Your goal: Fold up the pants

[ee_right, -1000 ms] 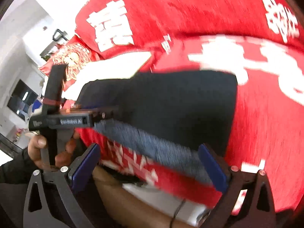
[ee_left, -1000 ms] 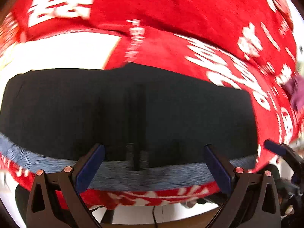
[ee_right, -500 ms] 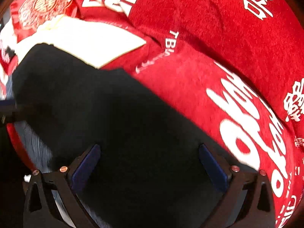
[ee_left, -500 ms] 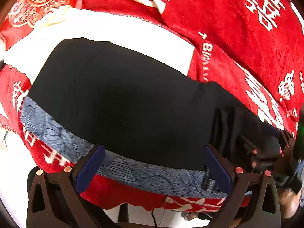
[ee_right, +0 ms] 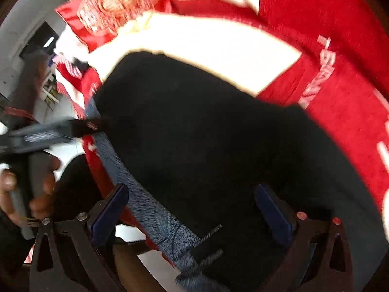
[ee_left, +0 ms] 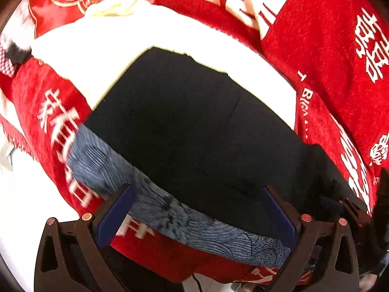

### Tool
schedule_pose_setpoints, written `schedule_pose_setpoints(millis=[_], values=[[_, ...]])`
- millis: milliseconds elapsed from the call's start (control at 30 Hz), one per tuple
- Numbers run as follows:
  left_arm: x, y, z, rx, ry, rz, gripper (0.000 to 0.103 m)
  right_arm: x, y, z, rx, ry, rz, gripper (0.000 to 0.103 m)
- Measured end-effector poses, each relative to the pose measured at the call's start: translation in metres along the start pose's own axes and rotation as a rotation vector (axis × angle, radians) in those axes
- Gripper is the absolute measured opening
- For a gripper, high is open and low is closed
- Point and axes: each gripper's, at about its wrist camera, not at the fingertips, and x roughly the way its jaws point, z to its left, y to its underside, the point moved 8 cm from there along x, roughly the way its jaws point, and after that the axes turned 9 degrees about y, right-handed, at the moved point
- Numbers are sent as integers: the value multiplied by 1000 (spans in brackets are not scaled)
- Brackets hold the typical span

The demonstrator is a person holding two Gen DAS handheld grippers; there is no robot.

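My left gripper [ee_left: 198, 215] and right gripper [ee_right: 192, 216] both hang spread wide, grasping nothing, above black pants [ee_left: 194, 131] lying flat, their gray waistband [ee_left: 170, 209] nearest me, on a red cloth [ee_left: 340, 73] with white lettering.

A red cloth [ee_left: 328, 56] printed with large white Chinese characters covers the work surface, and a bare cream-white patch [ee_left: 136, 48] shows through near its middle. A fringe [ee_left: 14, 136] trims the cloth's left edge, with pale floor [ee_left: 26, 194] below it. Beyond the white patch lies a red cushion [ee_right: 116, 2] with a round gold ornament. Left of the cushion stands a grey-white wall [ee_right: 26, 12] with a dark rectangular opening [ee_right: 41, 36], blurred. The light is bright and washes out the white patch.
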Motion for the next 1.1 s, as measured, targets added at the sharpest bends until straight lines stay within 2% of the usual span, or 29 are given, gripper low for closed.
schedule_pose_setpoints(millis=[67,133,233,300,367,400,433,500,567,700,800,900,967,1033,1100], values=[[-11,-12,14,-7,13,-28,103,6,0,7,-68,18,-2,103],[-18,-23,28,-17,30,-44,103,16,4,15,-150,78,38,103],[-20,-37,48,14,62,-29,103,27,12,26,-253,151,69,103],[-18,-46,60,45,73,-17,103,32,16,30,-298,194,70,103],[-17,-52,72,42,76,-13,103,31,15,32,-297,194,74,103],[-15,-54,79,26,82,-8,103,29,13,33,-275,173,74,103],[-13,-54,83,13,83,-6,103,22,8,35,-228,107,65,103],[-10,-54,87,-6,101,-3,103,3,-9,41,-156,-29,10,103],[-10,-53,85,-15,131,-10,103,-15,-35,45,-136,-100,-50,103],[-14,-54,77,9,169,-33,103,-14,-91,64,-269,-141,-95,103],[-19,-53,74,29,190,-43,103,13,-125,79,-385,-145,-75,103],[-20,-47,76,29,224,-22,103,36,-151,96,-446,-201,-74,103],[-17,-46,74,54,205,-16,103,54,-168,109,-475,-219,-69,103],[-16,-48,73,89,174,-19,103,72,-178,122,-497,-242,-23,103],[-15,-50,72,104,182,-21,103,87,-170,135,-528,-268,58,101]])
